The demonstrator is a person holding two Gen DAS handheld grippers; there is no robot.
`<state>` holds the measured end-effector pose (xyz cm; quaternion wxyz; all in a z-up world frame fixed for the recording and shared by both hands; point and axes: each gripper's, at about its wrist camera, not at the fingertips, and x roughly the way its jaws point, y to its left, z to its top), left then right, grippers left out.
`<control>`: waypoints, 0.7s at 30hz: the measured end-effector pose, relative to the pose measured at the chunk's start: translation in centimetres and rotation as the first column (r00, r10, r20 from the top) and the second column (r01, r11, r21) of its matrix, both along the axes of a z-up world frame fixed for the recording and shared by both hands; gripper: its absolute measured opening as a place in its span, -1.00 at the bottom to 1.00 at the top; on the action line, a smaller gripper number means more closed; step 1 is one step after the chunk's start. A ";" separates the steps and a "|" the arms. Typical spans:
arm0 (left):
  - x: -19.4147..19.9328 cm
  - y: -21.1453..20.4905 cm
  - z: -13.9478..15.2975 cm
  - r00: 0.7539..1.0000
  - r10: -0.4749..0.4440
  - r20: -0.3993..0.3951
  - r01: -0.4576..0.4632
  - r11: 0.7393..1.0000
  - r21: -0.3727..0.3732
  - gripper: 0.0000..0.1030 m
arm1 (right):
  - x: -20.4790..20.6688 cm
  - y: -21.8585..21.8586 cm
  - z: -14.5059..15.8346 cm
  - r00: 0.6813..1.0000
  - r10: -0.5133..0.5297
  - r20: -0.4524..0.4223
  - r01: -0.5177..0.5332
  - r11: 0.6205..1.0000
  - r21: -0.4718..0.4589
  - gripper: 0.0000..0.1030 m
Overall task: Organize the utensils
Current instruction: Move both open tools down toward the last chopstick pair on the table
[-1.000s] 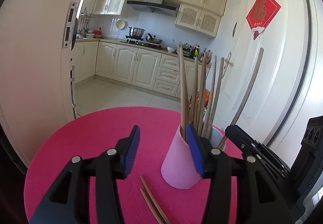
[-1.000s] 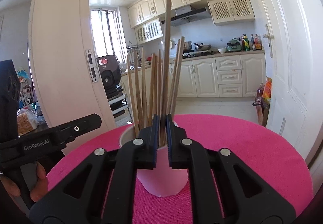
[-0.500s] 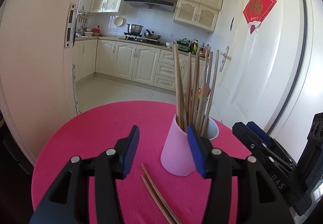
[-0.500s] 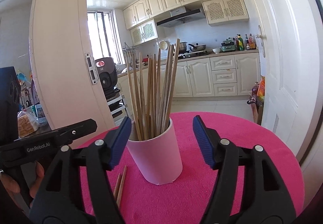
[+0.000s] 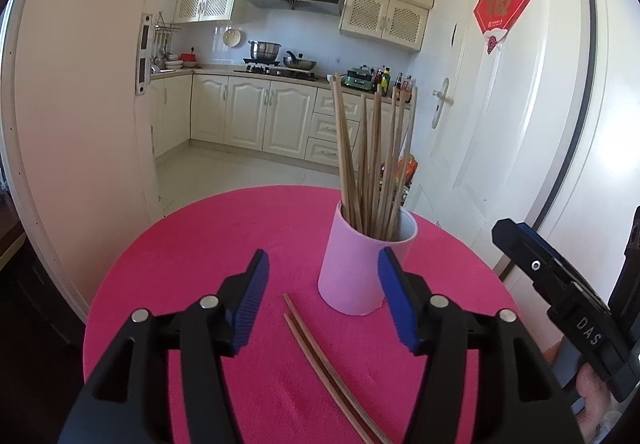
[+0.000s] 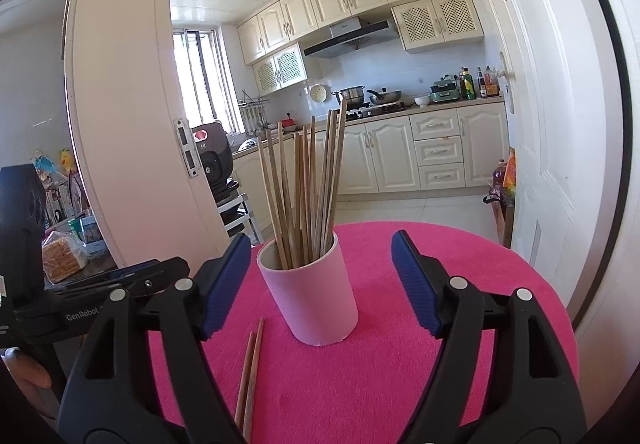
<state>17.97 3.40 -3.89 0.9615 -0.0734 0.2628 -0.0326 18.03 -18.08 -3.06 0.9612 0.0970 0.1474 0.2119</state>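
Both your left gripper and right gripper have just been opening and now gape empty. The two loose chopsticks at lower centre are light, stiff and slippery, so pinch them mid-shaft.

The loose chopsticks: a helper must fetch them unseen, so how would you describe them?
On the round pink table stands a pale pink cup full of upright chopsticks. The loose chopsticks lie just before its base, the only pair flat on the cloth.

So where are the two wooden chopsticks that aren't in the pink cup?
The two loose wooden chopsticks lie side by side on the round pink table, just in front of the pink cup, lower middle in both wrist views.
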 end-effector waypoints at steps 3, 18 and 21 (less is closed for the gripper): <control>-0.5 -0.1 -0.3 1.000 -0.004 -0.025 0.004 1.000 0.008 0.10 | -0.4 -0.1 0.0 1.000 0.002 -0.024 -0.003 1.000 -0.009 0.40; -1.2 0.8 -3.1 0.973 0.013 -0.229 0.000 0.999 0.055 0.10 | -0.6 2.7 -2.6 0.952 0.068 -0.299 -0.128 0.974 -0.186 0.40; -1.2 1.4 -3.8 0.962 0.022 -0.274 -0.008 0.999 0.051 0.10 | -0.2 3.6 -3.7 0.926 0.070 -0.372 -0.161 0.962 -0.221 0.40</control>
